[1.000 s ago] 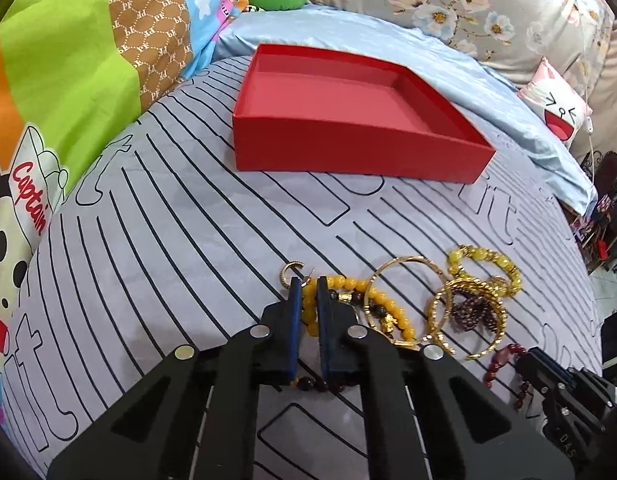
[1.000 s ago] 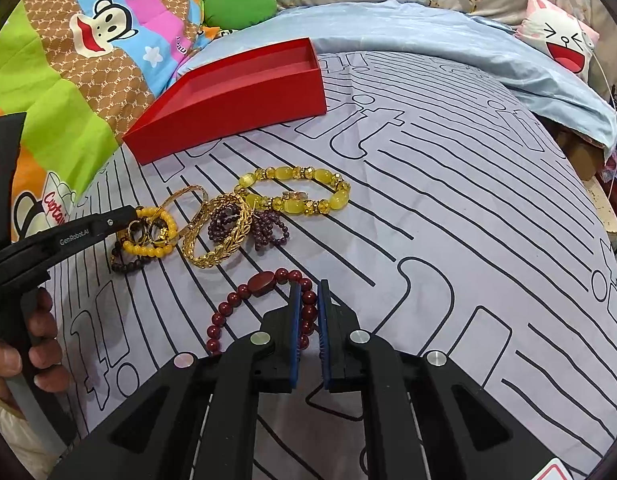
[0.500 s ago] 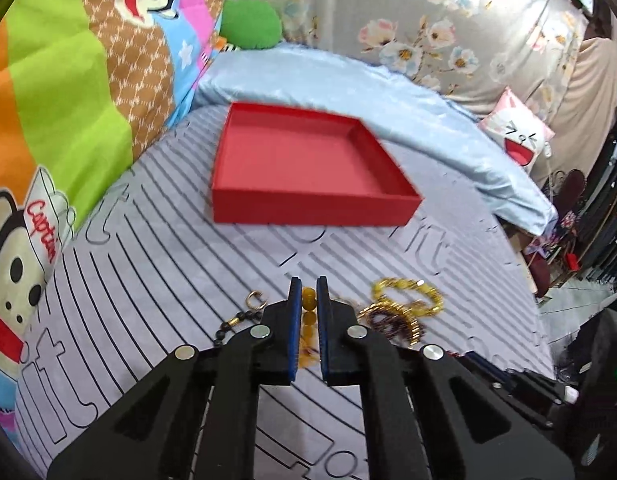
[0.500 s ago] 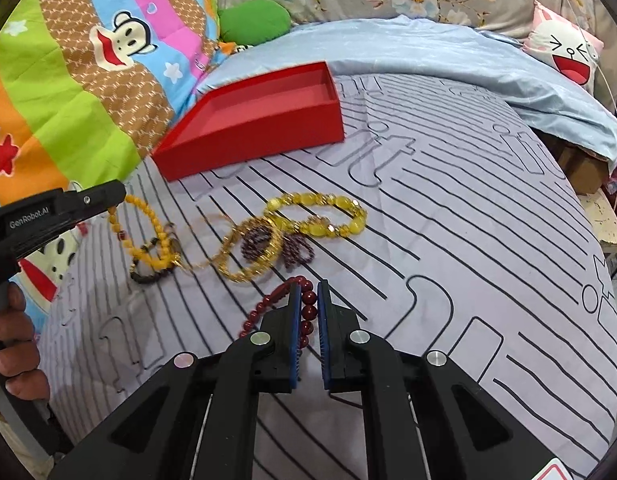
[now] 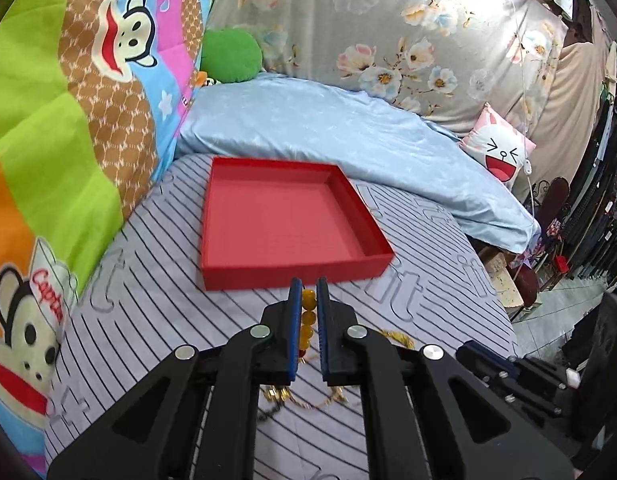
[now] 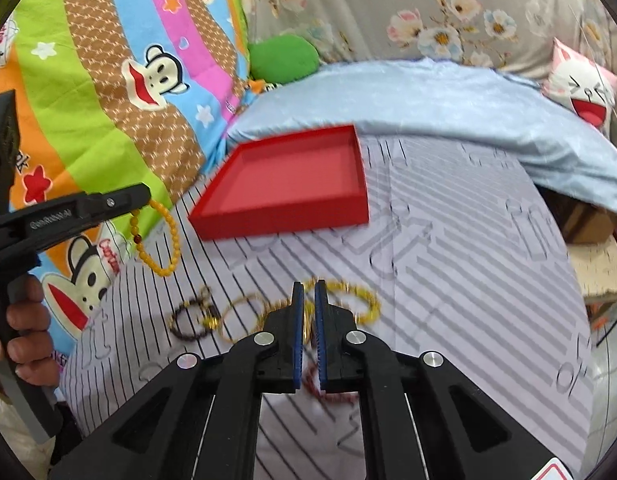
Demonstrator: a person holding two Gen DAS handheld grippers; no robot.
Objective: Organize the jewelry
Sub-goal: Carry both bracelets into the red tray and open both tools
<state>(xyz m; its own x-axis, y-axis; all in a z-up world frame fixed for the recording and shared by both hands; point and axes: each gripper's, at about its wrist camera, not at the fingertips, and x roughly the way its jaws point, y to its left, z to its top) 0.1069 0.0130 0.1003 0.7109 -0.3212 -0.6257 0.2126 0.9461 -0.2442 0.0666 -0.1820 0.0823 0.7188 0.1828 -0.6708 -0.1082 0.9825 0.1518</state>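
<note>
My left gripper (image 5: pixel 307 286) is shut on a yellow bead bracelet (image 5: pixel 307 318) and holds it in the air in front of the red tray (image 5: pixel 244 272). In the right wrist view the bracelet (image 6: pixel 164 240) hangs as a loop from the left gripper (image 6: pixel 142 200), left of the red tray (image 6: pixel 284 220). My right gripper (image 6: pixel 309 290) is shut and raised above the bed, and a dark red bead bracelet (image 6: pixel 332 394) shows under it. A dark bead bracelet (image 6: pixel 188 320), gold bangles (image 6: pixel 244 316) and a yellow-green bead bracelet (image 6: pixel 356 300) lie on the striped sheet.
A light blue quilt (image 5: pixel 348 136) lies behind the tray. A cartoon monkey blanket (image 5: pixel 68 120) stands along the left. A green cushion (image 5: pixel 228 54) and a white face pillow (image 5: pixel 500 152) sit at the back. The bed edge drops off on the right (image 6: pixel 580 280).
My left gripper lifted the yellow bead bracelet off the sheet and moved toward the red tray. My right gripper rose above the pile.
</note>
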